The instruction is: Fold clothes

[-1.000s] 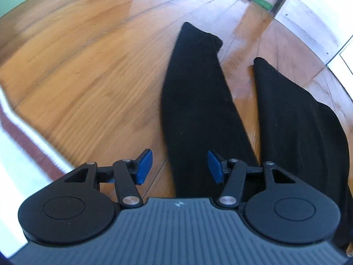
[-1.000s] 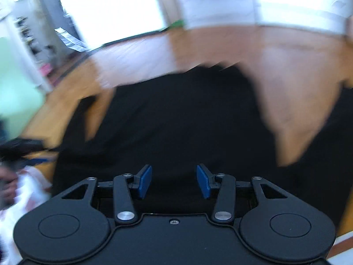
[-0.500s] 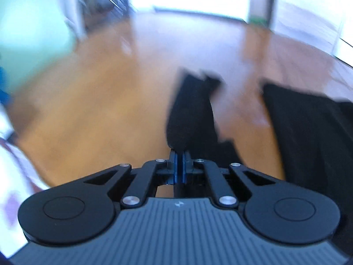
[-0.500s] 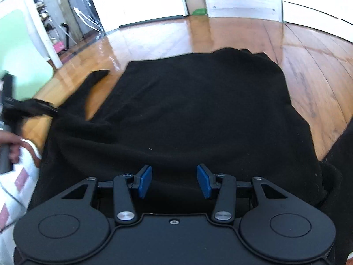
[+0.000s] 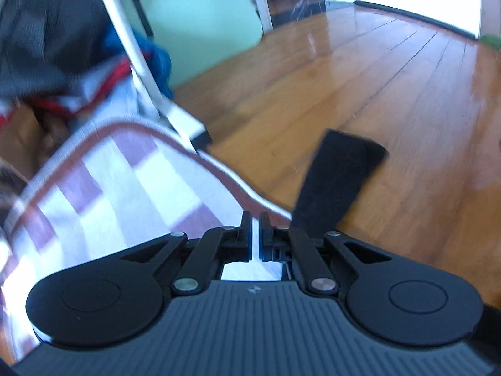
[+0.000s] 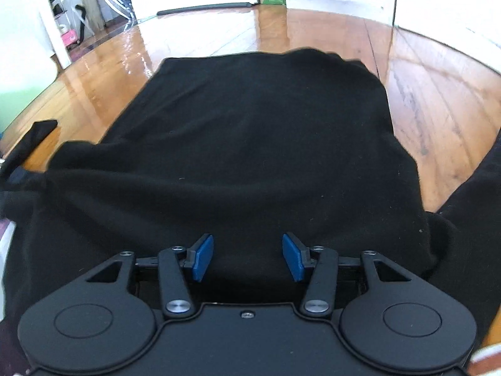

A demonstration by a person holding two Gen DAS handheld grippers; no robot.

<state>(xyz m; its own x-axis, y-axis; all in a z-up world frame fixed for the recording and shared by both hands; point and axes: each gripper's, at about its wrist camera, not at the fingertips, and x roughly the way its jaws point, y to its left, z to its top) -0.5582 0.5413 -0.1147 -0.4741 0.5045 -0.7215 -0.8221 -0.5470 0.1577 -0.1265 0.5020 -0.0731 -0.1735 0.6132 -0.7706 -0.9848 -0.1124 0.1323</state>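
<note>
A black long-sleeved garment (image 6: 250, 125) lies spread on the wooden floor (image 6: 438, 94) in the right wrist view. My right gripper (image 6: 248, 257) hovers open just over its near edge, nothing between the blue pads. One sleeve (image 6: 39, 130) stretches off to the left edge; the other sleeve (image 6: 469, 194) runs down the right side. In the left wrist view my left gripper (image 5: 256, 235) is shut, only a thin slit between its fingers. The black sleeve (image 5: 338, 175) rises from beside the right finger and points away over the floor; the actual pinch point is hidden.
A white and maroon checked cloth (image 5: 125, 188) lies under the left gripper. Behind it stand a white frame leg (image 5: 141, 62), a heap of clothes (image 5: 47, 47) and a green panel (image 5: 203, 15). Bare wooden floor (image 5: 391, 78) stretches beyond toward bright doorways.
The left gripper closed on the sleeve a second ago and has since swung left, carrying the sleeve toward the checked cloth. The right gripper stays open and has steadied over the garment.
</note>
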